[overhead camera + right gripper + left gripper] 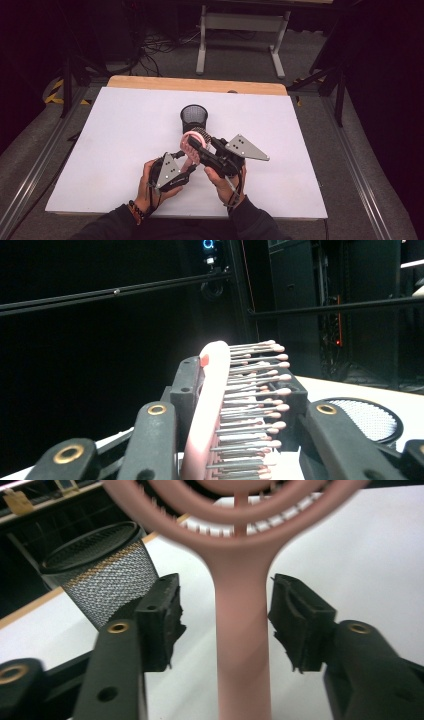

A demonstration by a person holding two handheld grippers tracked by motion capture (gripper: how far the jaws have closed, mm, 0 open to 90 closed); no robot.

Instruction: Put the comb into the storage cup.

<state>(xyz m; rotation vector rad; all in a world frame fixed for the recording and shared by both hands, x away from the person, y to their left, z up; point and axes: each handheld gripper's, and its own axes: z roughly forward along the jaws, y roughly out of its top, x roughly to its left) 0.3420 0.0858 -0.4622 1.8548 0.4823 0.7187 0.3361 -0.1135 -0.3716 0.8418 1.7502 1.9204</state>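
I hold a pink hairbrush up off the white tabletop, near its middle and just on my side of the black mesh pen cup. My right gripper is pinching the brush head: in the right gripper view the pink back lies against one jaw and the bristles press toward the other. My left gripper is spread; in the left gripper view its jaws stand on either side of the brush handle, apart from it, with bare gaps on both sides. The handle runs down toward my left hand, the head tilts up toward the cup.

The white top covers most of a wooden table, whose bare wood edge shows along the far side. Metal rails run along both sides on grey carpet. Beyond the table stands a white frame on two legs, with tangled cables on the floor to its left and yellow-black tape at the far left corner. The surroundings are dark, with black curtains.
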